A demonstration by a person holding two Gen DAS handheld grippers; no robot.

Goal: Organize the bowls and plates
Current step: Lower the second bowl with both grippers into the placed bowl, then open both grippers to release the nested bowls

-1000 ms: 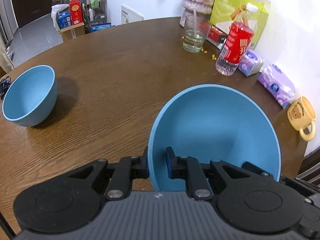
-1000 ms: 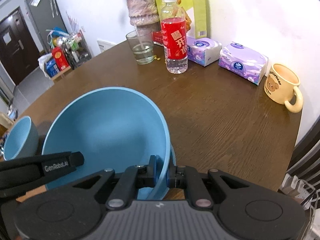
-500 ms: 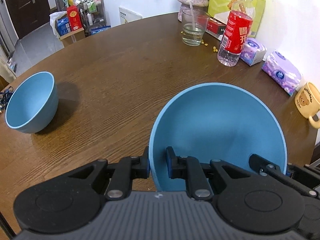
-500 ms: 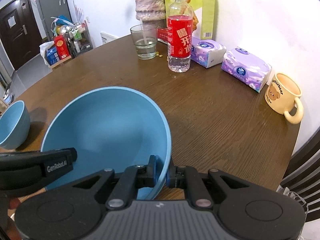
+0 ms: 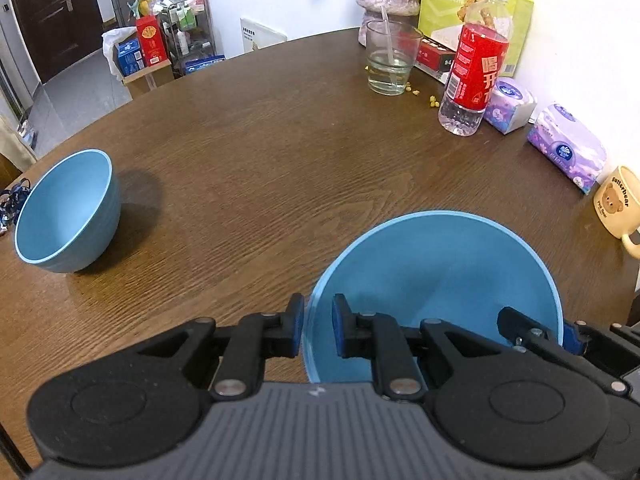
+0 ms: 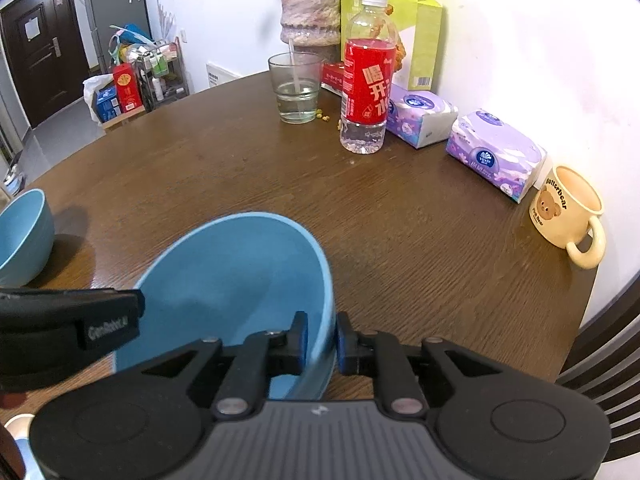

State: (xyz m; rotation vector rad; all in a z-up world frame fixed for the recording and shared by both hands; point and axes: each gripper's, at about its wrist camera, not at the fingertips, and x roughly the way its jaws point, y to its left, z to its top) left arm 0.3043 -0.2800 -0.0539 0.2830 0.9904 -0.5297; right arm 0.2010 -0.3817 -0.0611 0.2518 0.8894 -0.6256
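Two blue bowls are on the brown wooden table (image 5: 280, 152). The large blue bowl (image 5: 436, 280) sits near the table's near edge, toward its right side, and both grippers straddle its rim from opposite sides. The left gripper (image 5: 316, 330) has one jaw outside the left rim and one inside; a visible gap lies between the pads and the wall, so the jaws look apart rather than pressing the bowl. The right gripper (image 6: 322, 340) brackets the bowl's right rim the same way, with its jaws spread a little wider than the wall and not clearly pinching it. In the right wrist view the bowl (image 6: 240, 280) appears to rest on the table, though its base is hidden behind the gripper bodies.

The small blue bowl (image 5: 68, 212) stands upright near the table's left edge, well apart from the large one, and casts a shadow to its right.

Along the table's far right edge, by the white wall, stand a glass of water (image 6: 296, 88) with a straw, a red-labelled water bottle (image 6: 366, 76), two purple tissue packs (image 6: 494, 154) and a cream bear mug (image 6: 566, 208) nearest the right corner. Behind the bottle are a woven flower pot (image 6: 310, 12) and a green box (image 6: 424, 28).
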